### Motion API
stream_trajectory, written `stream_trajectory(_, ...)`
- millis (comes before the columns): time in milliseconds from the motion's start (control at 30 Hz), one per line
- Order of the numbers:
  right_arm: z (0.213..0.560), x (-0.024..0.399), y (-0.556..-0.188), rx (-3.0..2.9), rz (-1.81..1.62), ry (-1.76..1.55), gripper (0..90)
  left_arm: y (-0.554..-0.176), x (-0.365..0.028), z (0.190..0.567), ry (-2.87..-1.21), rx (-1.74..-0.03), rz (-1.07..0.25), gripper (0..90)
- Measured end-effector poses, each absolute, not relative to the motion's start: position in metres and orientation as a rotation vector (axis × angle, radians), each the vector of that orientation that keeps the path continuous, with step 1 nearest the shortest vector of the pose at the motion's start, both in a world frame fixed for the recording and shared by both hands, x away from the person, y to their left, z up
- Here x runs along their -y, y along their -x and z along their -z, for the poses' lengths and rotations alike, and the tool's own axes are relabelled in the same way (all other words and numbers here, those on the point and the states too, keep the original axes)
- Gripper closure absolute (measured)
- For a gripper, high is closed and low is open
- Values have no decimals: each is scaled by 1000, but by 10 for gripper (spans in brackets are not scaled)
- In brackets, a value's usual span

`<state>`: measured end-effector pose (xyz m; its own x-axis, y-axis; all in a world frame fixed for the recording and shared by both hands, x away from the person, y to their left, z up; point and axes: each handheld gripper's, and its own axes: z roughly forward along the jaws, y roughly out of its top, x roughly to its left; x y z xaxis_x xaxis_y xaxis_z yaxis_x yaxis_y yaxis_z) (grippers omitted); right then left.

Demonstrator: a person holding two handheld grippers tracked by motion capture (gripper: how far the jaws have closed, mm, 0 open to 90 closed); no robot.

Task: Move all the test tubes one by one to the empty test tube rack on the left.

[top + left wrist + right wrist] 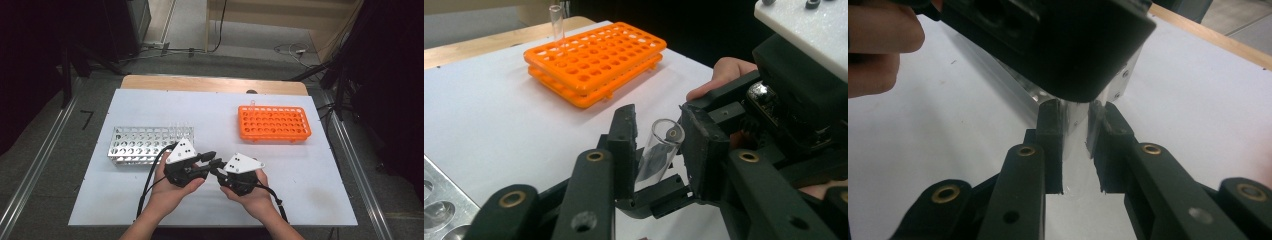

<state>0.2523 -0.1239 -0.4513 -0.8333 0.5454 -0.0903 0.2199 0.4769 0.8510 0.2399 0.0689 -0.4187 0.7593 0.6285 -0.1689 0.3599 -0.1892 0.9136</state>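
- a white surface (150, 200) lies on a wooden top whose far edge shows as a tan strip; grey floor, dark stands and loose cables surround it, and metal rails run along both sides.
- an orange tube rack (273, 123) sits on the far right of the surface, with one clear tube (556, 21) standing upright in a hole at its far corner in the left gripper view.
- a silver metal rack (149, 144) lies on the near left, just beyond the person's left hand (169, 192).
- the left hand-held gripper (210, 156) and the right hand-held gripper (215, 167) meet tip to tip above the near middle of the surface, each carrying a white three-cornered plate.
- in the left gripper view, a clear glass test tube (658, 154) stands tilted between that gripper's own black jaws, its open mouth up; the jaws are set narrow with the tube between them, the left jaw beside its wall, though firm contact on both sides cannot be told.
- in the right gripper view, the right hand-held gripper's jaws are narrow with a clear tube-like shape (1075, 150) between them; whether they clamp it cannot be told.
- the body of the left hand-held gripper looms dark across the top of the right gripper view, with fingers (883, 35) at the upper left.
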Motion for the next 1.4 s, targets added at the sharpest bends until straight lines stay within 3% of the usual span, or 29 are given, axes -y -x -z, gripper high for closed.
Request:
stream_trajectory(133,451,123,-253,-2383,-1301,-648,734,-239,-69,418,-1809,-770,-301,738)
stream_trajectory(900,455,121,-257,-2387,-1337,-664,725,-239,-72,420,-1807,-783,-355,767)
stream_trajectory(1400,453,124,-259,-2389,-1347,-664,577,-239,-73,420,-1815,-762,-359,769)
